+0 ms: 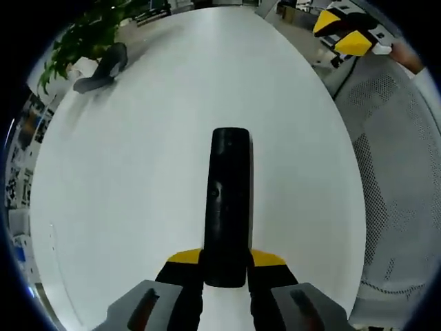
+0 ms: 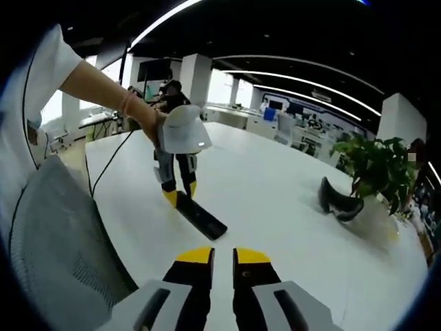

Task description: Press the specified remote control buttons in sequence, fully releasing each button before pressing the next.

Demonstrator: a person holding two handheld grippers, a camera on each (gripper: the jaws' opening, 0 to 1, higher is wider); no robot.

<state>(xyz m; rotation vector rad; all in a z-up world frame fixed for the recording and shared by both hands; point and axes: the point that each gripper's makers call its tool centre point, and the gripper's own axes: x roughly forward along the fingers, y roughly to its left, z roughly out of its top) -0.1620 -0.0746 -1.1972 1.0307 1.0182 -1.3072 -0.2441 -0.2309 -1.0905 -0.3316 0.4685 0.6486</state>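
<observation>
**Remote held over white table as second gripper waits nearby**

In the left gripper view, the left gripper [image 1: 224, 270] rises from the bottom centre of the frame, its yellow-tipped jaws closed against the near end of a black remote control [image 1: 228, 200]. The remote runs straight up the middle of the frame, its far end pointing across a wide white table [image 1: 138, 138]. At the upper left, beside the table's far edge, a leafy green plant [image 1: 86, 34] stands next to a dark curved object [image 1: 103, 69]. A grey mesh chair [image 1: 396, 179] occupies the right side of the frame, and the right gripper [image 1: 348, 31] shows at the upper right, yellow and black.

In the right gripper view, the right gripper [image 2: 222, 258] comes up from the bottom centre with its two yellow-tipped jaws nearly together, only a narrow gap between them and nothing in their grasp. Left of centre, a person's hand [image 2: 148, 121] holds the left gripper [image 2: 178, 193] tips-down, clamped on one end of the remote [image 2: 202, 217], whose other end slants toward the frame's centre just above the table [image 2: 275, 207]. The plant [image 2: 375, 169] and dark object [image 2: 337, 200] sit at the right; the mesh chair [image 2: 58, 248] fills the lower left.
</observation>
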